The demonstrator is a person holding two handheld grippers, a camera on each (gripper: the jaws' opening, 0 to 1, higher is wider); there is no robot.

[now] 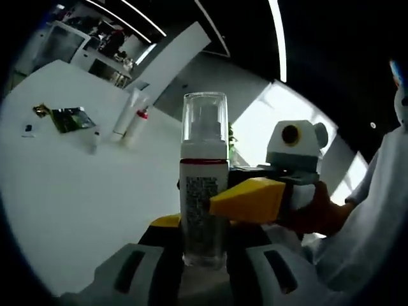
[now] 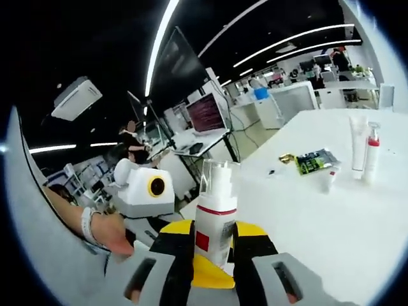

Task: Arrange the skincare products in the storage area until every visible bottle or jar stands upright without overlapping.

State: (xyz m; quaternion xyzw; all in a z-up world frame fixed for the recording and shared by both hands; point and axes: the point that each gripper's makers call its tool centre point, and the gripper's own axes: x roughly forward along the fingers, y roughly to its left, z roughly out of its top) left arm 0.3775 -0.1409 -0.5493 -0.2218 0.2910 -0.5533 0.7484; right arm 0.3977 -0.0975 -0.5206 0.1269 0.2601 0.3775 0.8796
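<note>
A white pump bottle with a clear cap and a red band stands upright between both grippers, above the white table. In the left gripper view my left gripper is shut on the bottle's base. My right gripper comes in from the right, its yellow jaws pressed on the bottle's label. In the right gripper view the same bottle sits in my right gripper. A white tube and a red-capped bottle stand upright side by side farther off.
A green packet, a gold scrap and a small white jar lie on the table near the tube. A person's hand holds the left gripper. Desks and monitors stand beyond the table.
</note>
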